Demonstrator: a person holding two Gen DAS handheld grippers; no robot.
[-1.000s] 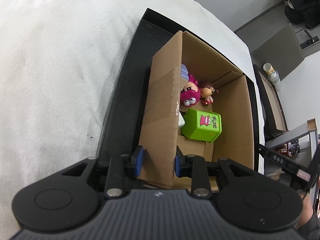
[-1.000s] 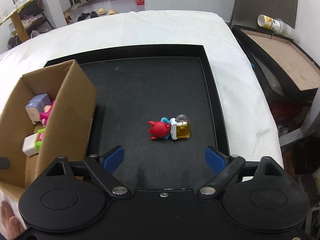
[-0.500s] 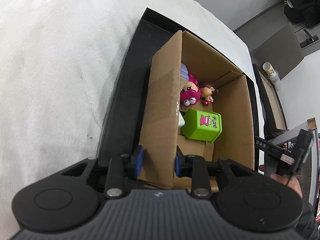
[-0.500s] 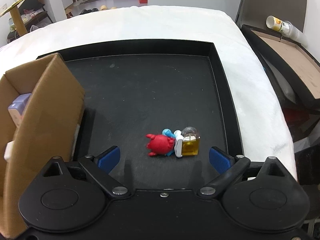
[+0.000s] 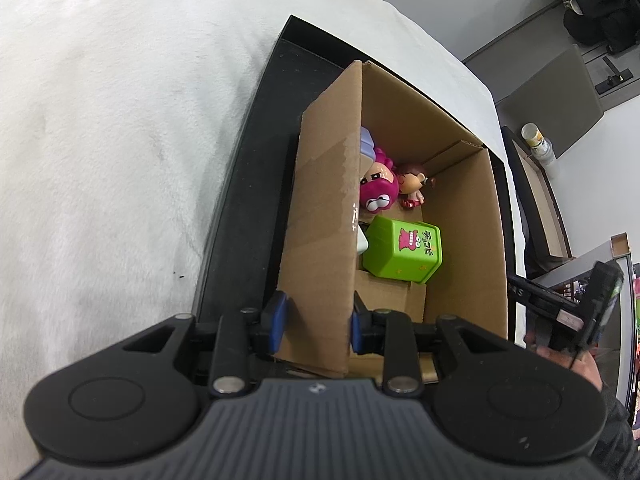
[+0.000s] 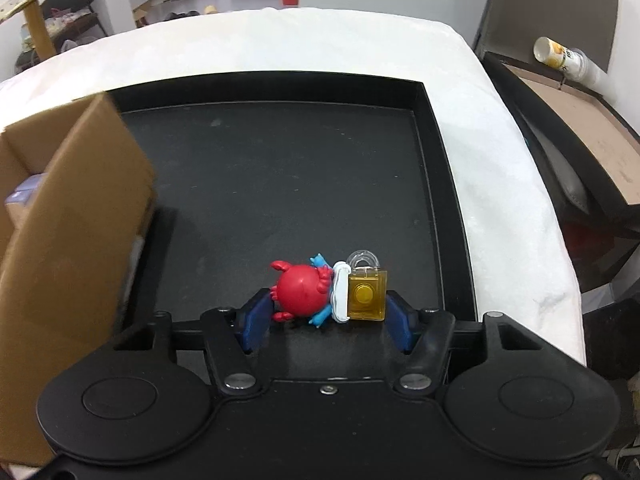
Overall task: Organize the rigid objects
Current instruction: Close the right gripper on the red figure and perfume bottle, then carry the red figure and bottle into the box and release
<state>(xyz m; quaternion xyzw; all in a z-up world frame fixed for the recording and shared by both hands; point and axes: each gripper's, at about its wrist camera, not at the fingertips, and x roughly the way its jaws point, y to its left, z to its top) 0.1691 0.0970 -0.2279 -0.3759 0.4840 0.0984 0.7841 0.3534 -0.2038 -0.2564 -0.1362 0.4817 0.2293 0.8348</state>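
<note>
Red and amber plastic, the crab toy (image 6: 325,295) lies on its side near the front of the black tray (image 6: 280,168), long axis running crosswise, red body to the left and amber block to the right; the right gripper (image 6: 326,316) straddles it end to end, its jaws closing, blue pads just beside or touching each end, which of the two I cannot tell; the grip line matches that long axis; the cardboard box (image 5: 464,216) stands at the tray's left, well apart from the toy, already holding a green cube (image 5: 404,250) and pink figures; the left gripper (image 5: 316,322) is clamped on the box's near wall, steadying it.
</note>
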